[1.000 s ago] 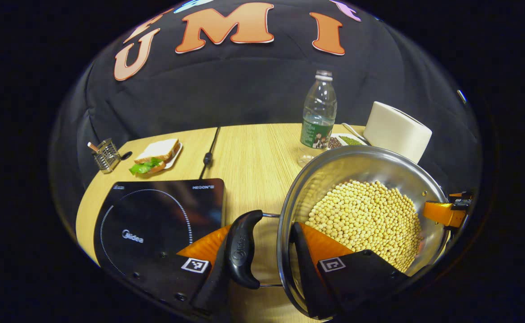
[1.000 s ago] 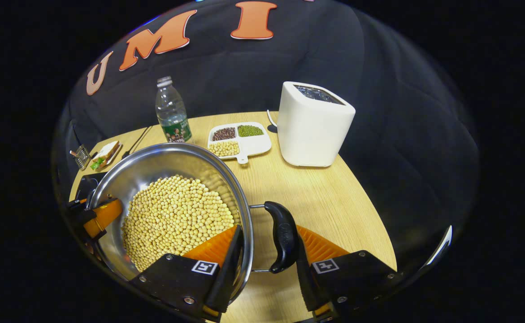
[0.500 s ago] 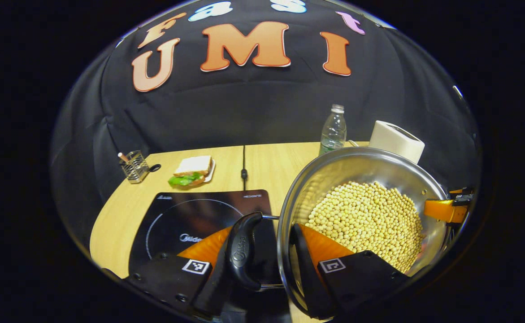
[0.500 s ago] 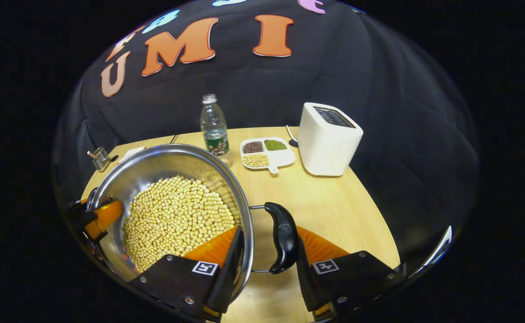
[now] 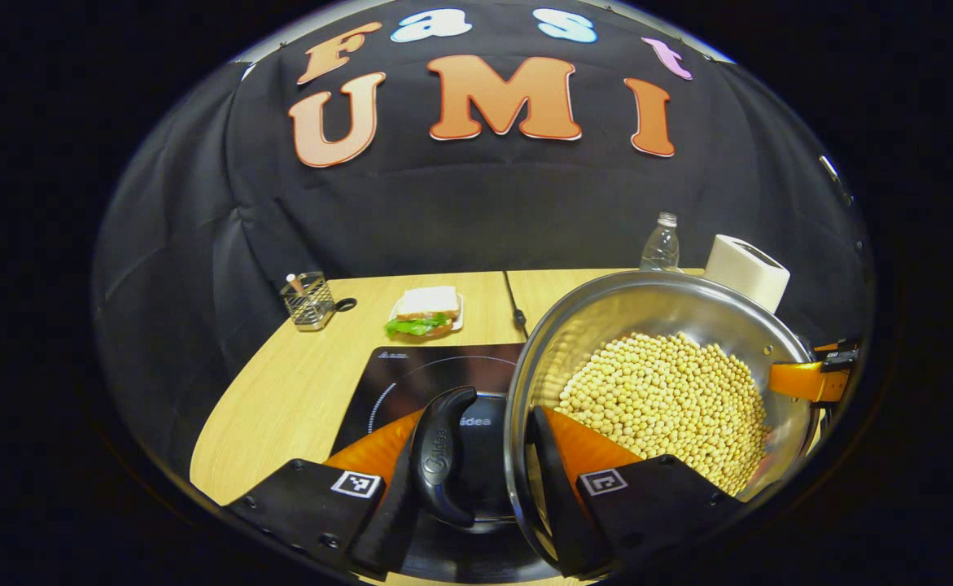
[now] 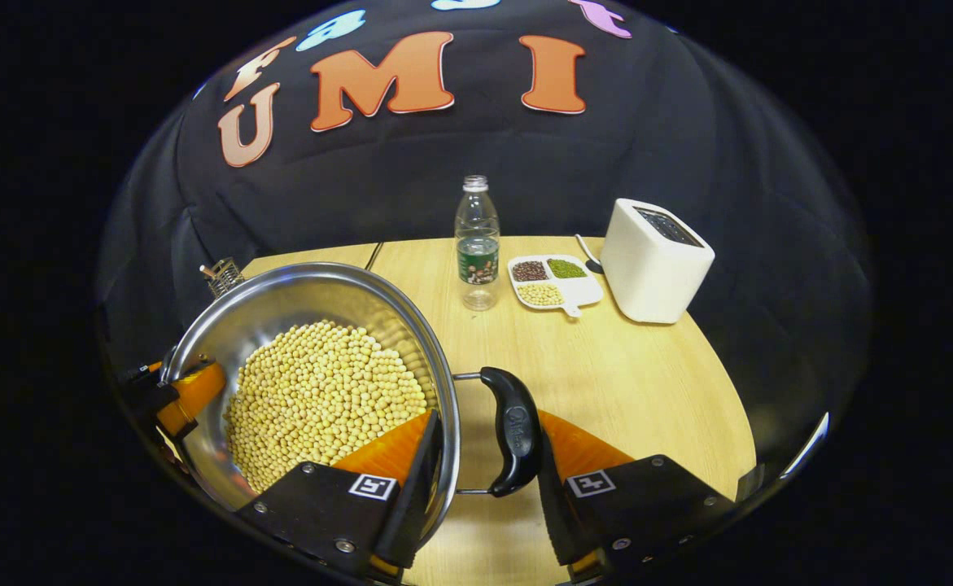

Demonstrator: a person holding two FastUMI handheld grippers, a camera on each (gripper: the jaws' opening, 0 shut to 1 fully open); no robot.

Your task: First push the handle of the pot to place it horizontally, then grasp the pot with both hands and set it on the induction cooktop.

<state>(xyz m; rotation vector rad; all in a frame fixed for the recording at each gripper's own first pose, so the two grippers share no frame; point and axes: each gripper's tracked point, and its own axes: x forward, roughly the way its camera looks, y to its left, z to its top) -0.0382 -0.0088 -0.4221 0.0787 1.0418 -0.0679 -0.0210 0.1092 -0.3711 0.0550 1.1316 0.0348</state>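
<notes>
We hold the pot (image 5: 663, 382) of beans by both sides so it stays flat and nothing spills — our left gripper (image 5: 472, 480) pinches one side handle (image 5: 442, 456) against the rim, our right gripper (image 6: 484, 464) the other. The pot hangs partly over the cooktop (image 5: 427, 374). The sandwich (image 5: 423, 313), cord (image 5: 515, 305), bottle (image 6: 477, 242) and toaster (image 6: 655, 260) stand farther back — nothing blocks us.

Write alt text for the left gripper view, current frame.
The left gripper is clamped on the steel pot's rim and black side handle, holding the soybean-filled pot above the black induction cooktop. Farther back on the wooden table sit a sandwich, wire holder, water bottle and white toaster.
</notes>
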